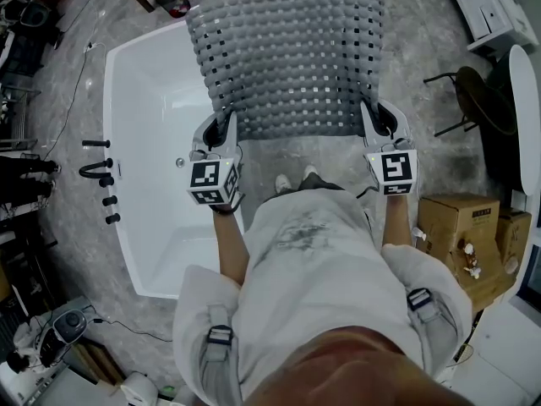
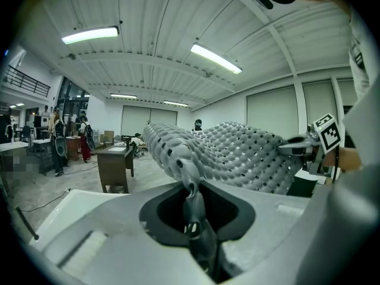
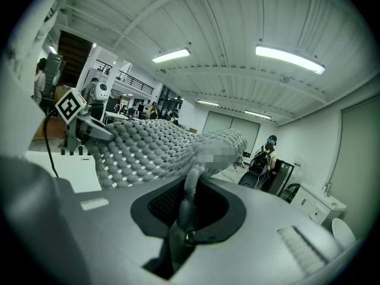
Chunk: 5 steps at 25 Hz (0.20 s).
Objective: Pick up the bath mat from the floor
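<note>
The head view looks steeply down from above the person onto the left gripper [image 1: 221,127], the right gripper [image 1: 378,123], the bath mat [image 1: 287,57] and a bathtub [image 1: 144,100]. Each gripper view sits right behind its own jaws, looking across that shared mat toward the opposite gripper.

Floor [image 1: 423,66]: grey marbled stone. White bathtub [image 1: 127,125] stands on it, black tap fittings [image 1: 100,169] at its left rim. Cardboard boxes [image 1: 461,222] at right, black chair [image 1: 478,100] beyond them, white cabinet [image 1: 486,7] in the far corner. Ceiling [image 2: 178,16]: white ribbed panels, tube lights [image 2: 216,59] lit. Brown desk [image 2: 115,168] far across the hall.
</note>
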{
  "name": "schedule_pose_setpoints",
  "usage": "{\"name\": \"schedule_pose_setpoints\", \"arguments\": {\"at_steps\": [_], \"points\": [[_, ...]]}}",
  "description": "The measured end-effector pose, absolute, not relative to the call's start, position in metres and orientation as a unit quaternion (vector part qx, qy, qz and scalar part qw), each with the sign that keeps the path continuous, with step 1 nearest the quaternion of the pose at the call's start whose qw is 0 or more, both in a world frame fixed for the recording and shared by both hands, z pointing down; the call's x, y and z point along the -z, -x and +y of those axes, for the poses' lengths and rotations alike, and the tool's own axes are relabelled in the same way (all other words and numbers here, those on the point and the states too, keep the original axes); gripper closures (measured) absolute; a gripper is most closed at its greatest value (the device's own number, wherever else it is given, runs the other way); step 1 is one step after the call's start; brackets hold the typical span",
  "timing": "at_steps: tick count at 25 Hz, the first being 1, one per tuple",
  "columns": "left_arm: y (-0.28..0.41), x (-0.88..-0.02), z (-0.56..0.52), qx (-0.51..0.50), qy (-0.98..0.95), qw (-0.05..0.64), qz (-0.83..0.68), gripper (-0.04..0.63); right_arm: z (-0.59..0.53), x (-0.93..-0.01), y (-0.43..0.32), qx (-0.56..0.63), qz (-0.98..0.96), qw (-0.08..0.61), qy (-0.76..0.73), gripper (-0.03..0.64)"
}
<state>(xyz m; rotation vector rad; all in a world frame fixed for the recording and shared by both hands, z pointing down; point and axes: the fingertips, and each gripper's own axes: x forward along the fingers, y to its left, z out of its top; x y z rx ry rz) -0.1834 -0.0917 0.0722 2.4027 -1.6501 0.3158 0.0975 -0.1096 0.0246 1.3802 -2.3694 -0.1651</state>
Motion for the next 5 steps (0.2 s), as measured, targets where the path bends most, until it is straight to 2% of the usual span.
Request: {"name": "schedule_pose_setpoints", "arguments": {"at_steps": [5], "points": [[0.1875, -0.0743, -0.0954, -0.106, -0.815, 0.106, -0.560, 0.545, -0.1140, -0.0242, -0.0928, 0.059, -0.846, 0.194, -0.493, 0.575]]}}
